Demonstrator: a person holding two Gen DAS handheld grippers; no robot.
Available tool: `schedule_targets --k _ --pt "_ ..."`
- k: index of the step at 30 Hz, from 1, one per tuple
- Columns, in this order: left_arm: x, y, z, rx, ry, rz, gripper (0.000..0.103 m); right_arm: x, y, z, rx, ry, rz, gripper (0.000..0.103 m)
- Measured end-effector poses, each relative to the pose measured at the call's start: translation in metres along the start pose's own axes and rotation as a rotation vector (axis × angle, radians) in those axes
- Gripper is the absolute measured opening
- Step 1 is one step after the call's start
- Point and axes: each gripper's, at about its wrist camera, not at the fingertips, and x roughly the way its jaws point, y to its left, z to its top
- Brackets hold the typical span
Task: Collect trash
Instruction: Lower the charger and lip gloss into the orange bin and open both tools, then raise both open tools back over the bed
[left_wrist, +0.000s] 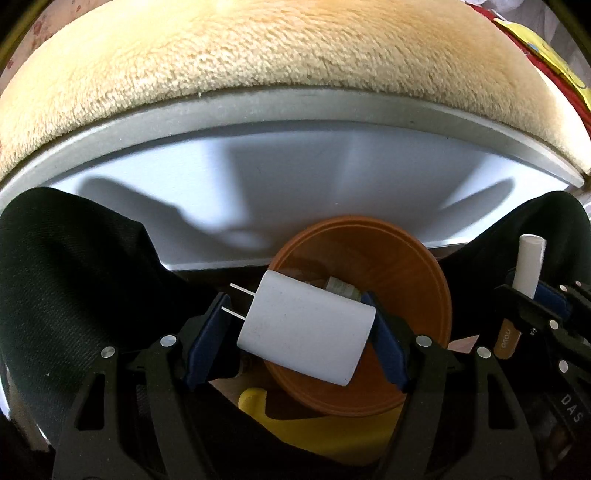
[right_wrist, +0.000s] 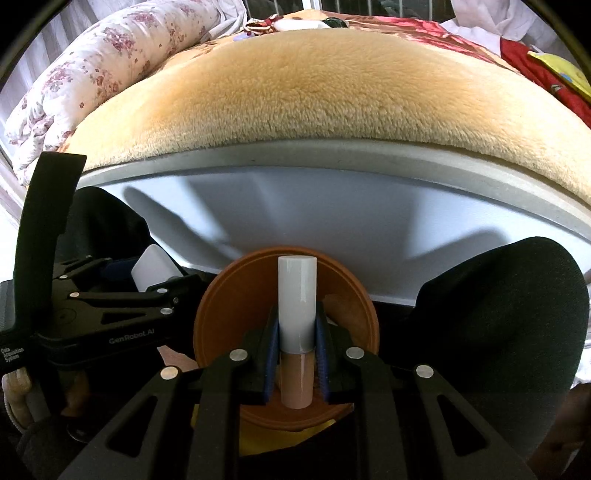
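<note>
Trash in hand: two items, one per gripper. The left gripper (left_wrist: 295, 332) held one white charger (left_wrist: 306, 328) crosswise between its blue pads, jaws closed on its two ends; the charger's two metal prongs pointed left. The right gripper (right_wrist: 297, 354) clamped one slim tube (right_wrist: 297, 332), white cap far, beige body near, jaws nearly together on it. The tube also showed at the right edge of the left wrist view (left_wrist: 530, 269); the charger showed at the left of the right wrist view (right_wrist: 153, 269).

Both items hung over one round brown bowl (left_wrist: 417, 295), which also appeared under the tube (right_wrist: 221, 317). One yellow object (left_wrist: 317, 432) lay near, below the bowl; what it was, unclear. Dark trouser legs (left_wrist: 74, 277) flanked the bowl, two counted. Far side: one tan fleece blanket (right_wrist: 295, 92) on a grey-edged bed (right_wrist: 295, 155), one floral quilt (right_wrist: 110, 59) at far left.
</note>
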Motion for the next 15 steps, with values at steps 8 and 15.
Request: schedule_targets --k 8,15 --pt "-0.0029 0.0 0.0 0.017 -0.004 0.015 0.074 -0.0037 -0.0039 -0.0019 0.019 -0.017 -0.012 0.036" --pt "-0.0043 0.0028 -0.0005 0.008 -0.006 0.011 0.074 -0.0084 -0.0077 -0.0027 0.05 -0.03 -0.018 0.042"
